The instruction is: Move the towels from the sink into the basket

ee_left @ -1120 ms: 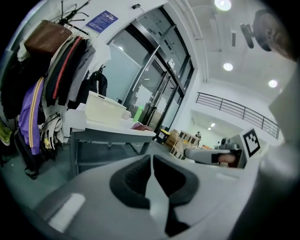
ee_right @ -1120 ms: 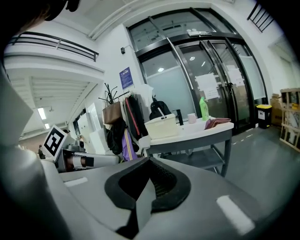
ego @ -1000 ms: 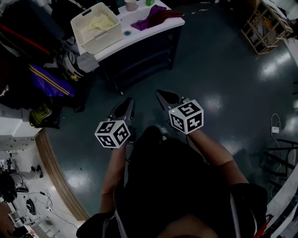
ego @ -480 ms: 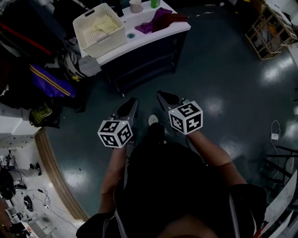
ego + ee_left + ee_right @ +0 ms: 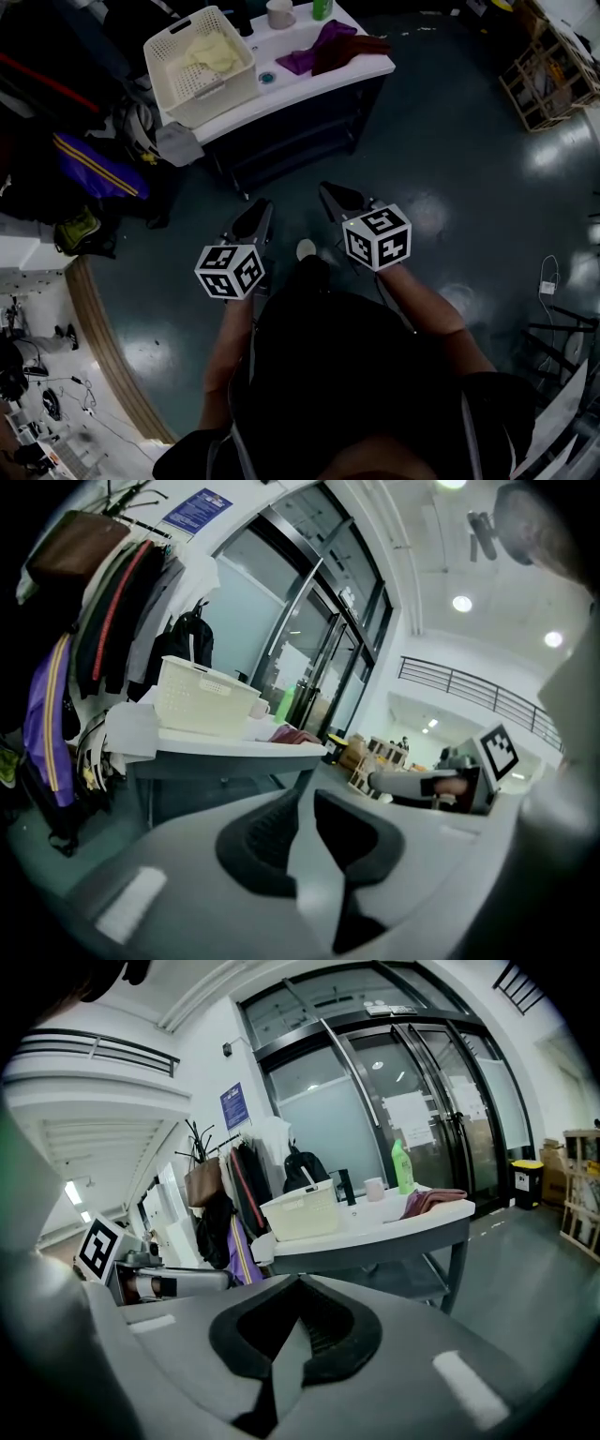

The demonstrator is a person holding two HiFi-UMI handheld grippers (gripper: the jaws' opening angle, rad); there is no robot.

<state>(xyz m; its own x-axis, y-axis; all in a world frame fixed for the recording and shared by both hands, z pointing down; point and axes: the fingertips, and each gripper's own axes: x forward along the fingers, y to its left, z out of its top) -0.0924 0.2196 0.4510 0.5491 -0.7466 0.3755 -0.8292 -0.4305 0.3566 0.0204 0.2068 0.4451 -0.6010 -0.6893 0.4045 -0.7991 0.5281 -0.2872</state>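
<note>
white sink table [image 5: 319,82] is drifting closer | left gripper [image 5: 255,220] has just been opening, empty; right gripper [image 5: 336,199] clenched, empty | probably be spreading both before reaching purple-maroon cloth towels [image 5: 328,47], cream slatted plastic basket [image 5: 197,66] alongside

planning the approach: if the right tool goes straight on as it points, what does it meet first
The right tool has open space ahead; then probably the white table, at its front edge under the basket, though depth is unclear.

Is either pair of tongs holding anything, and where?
Nothing is held. The left tongs have just been opening, nothing between them; the right tongs are shut, empty.
</note>
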